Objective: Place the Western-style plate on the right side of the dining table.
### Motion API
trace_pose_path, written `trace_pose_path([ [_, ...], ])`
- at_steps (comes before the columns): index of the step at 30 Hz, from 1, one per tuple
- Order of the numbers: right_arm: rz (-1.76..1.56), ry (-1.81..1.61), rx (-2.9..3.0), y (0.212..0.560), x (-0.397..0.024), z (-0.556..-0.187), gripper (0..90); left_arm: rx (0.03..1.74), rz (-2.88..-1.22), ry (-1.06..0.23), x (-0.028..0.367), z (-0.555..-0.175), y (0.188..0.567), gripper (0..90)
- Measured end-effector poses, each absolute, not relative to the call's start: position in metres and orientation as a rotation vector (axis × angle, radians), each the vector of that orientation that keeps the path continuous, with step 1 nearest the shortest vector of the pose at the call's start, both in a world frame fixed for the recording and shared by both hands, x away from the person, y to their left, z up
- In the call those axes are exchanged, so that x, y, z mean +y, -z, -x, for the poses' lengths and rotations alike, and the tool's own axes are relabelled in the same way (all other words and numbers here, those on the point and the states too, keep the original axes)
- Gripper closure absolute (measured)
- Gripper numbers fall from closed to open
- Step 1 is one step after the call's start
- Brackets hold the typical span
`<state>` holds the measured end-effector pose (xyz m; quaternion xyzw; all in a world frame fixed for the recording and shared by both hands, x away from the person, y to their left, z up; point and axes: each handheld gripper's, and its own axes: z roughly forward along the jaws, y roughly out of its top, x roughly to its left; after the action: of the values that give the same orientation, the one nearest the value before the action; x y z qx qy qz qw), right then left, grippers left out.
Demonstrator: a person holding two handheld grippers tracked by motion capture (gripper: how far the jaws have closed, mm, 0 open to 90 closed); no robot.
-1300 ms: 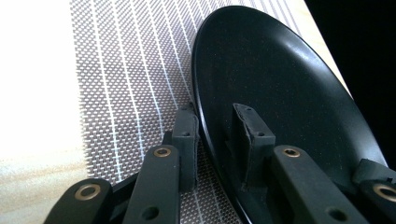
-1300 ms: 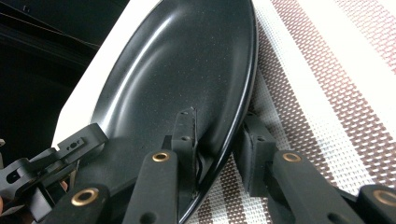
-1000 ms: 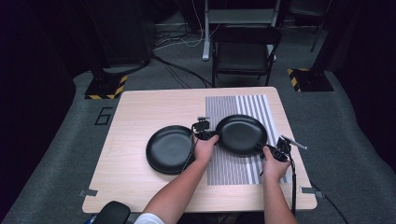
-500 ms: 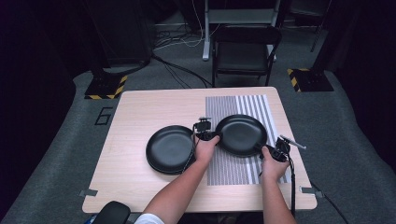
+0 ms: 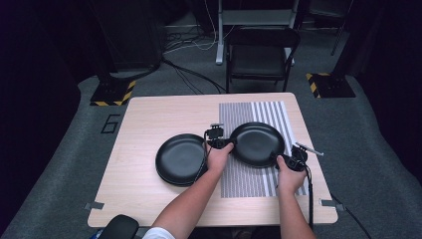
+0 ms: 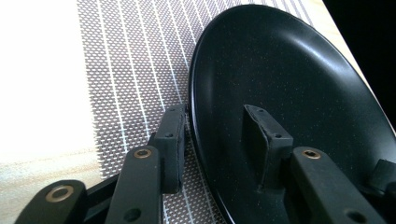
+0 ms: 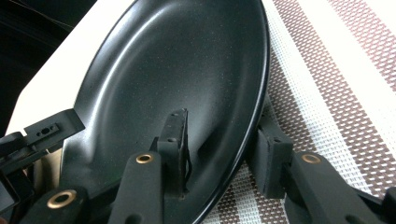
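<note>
Black round plate (image 5: 257,143), smooth with a faint speckle, lies on the striped woven mat (image 5: 249,179), second black plate (image 5: 181,158) beside it on bare wood table (image 5: 149,114). Left gripper (image 6: 219,140) and right gripper (image 7: 224,149) each straddle opposite rims; jaws just been opening, pads slack off the rim.
</note>
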<state>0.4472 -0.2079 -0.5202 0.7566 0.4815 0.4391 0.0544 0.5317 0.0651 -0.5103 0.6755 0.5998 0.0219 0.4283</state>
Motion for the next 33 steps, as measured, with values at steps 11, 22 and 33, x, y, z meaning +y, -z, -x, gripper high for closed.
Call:
trace_pose_path([
  [11,-2.236,-1.24,1.479,0.517,-0.208,-0.444,60.1,1.472,-1.694,-0.072,0.067,-0.531,0.505,57.6],
  [22,-2.18,-1.288,1.428,0.496,-0.221,-0.431,58.4,1.426,-1.699,-0.068,0.073,-0.527,0.493,52.8],
  [33,-2.058,-1.241,1.509,0.485,-0.22,-0.417,56.8,1.373,-1.712,-0.08,0.097,-0.522,0.479,50.3],
])
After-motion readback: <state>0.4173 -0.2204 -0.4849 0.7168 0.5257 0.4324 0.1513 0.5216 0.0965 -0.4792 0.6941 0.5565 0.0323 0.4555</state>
